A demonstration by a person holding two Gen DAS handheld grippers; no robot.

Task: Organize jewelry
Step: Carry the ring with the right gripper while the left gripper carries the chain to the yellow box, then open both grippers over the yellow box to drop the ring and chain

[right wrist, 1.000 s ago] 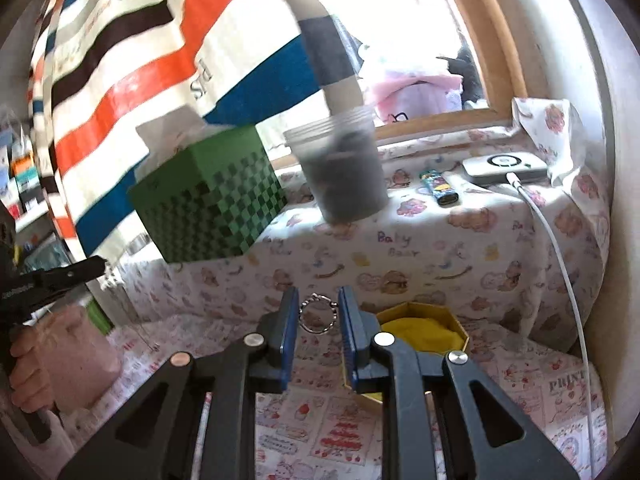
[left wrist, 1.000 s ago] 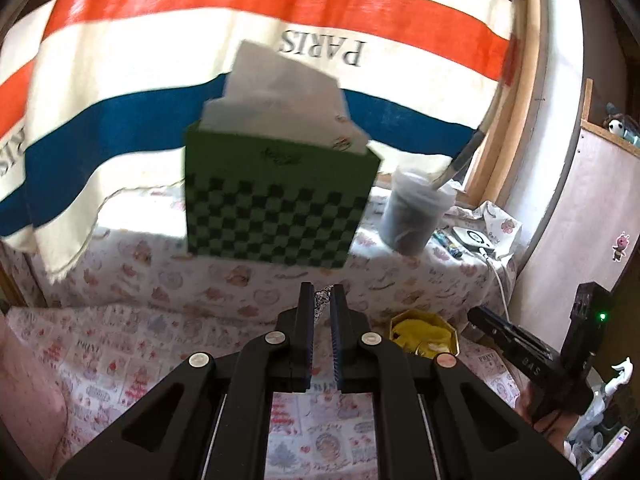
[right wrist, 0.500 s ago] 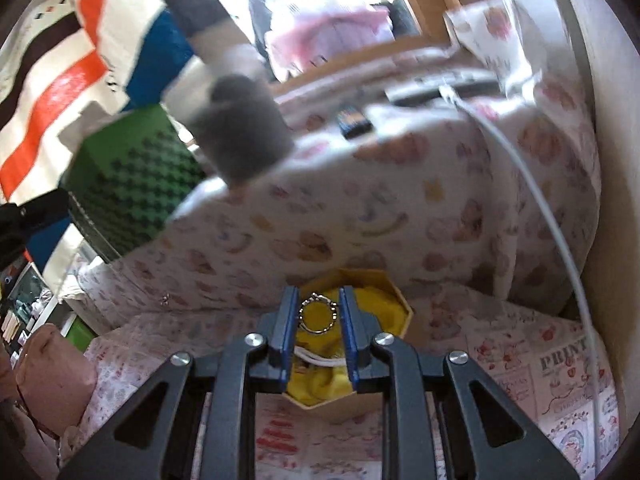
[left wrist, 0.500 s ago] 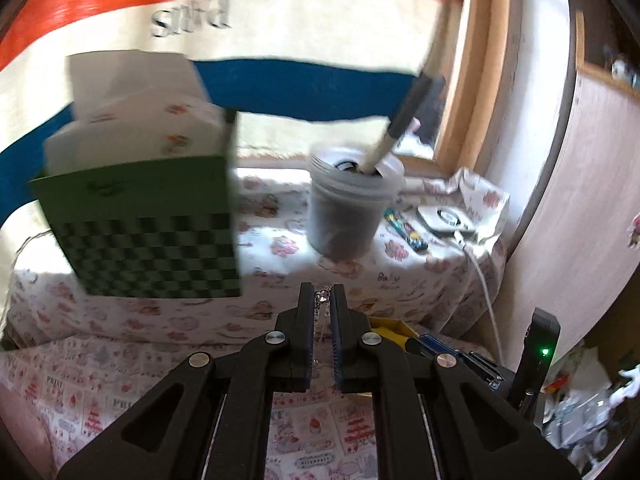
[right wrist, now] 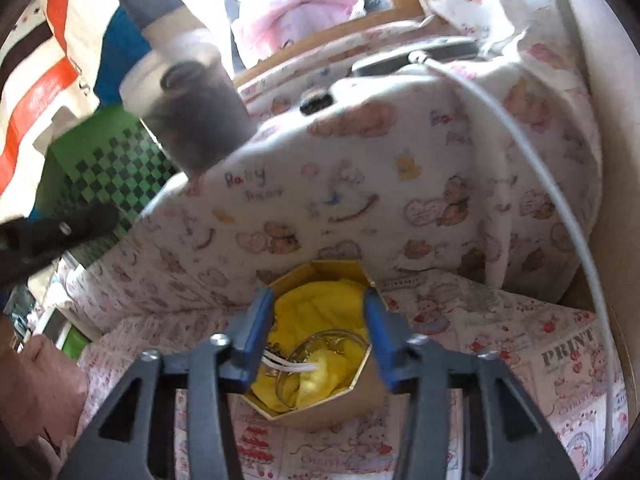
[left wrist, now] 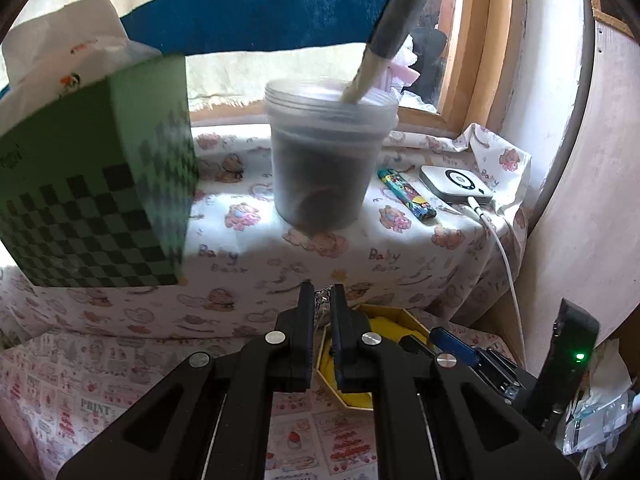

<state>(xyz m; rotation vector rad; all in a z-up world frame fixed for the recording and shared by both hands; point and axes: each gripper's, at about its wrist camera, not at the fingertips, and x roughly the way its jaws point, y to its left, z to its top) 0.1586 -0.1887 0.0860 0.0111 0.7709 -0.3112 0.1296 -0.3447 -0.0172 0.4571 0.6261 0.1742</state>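
A gold octagonal box (right wrist: 316, 410) lined with yellow cloth (right wrist: 320, 304) sits on the patterned surface; it also shows in the left wrist view (left wrist: 404, 320). Rings and jewelry (right wrist: 320, 350) lie inside on the cloth. My right gripper (right wrist: 318, 308) is open, its blue fingers straddling the box just above it, holding nothing. My left gripper (left wrist: 322, 300) is shut on a silver chain (left wrist: 323, 300), held above and left of the box. The right gripper's blue fingertip (left wrist: 452, 342) shows beside the box in the left wrist view.
A raised ledge under teddy-print cloth (left wrist: 280, 248) carries a green checkered tissue box (left wrist: 92, 200), a plastic cup (left wrist: 332, 160) with a stick, a lighter (left wrist: 406, 192) and a white device (left wrist: 456, 184) with a cable (right wrist: 520, 152). A wall stands at right.
My right gripper opened over the box and the ring it held dropped onto the yellow cloth. My left gripper moved right and closer to the ledge, still holding the chain.
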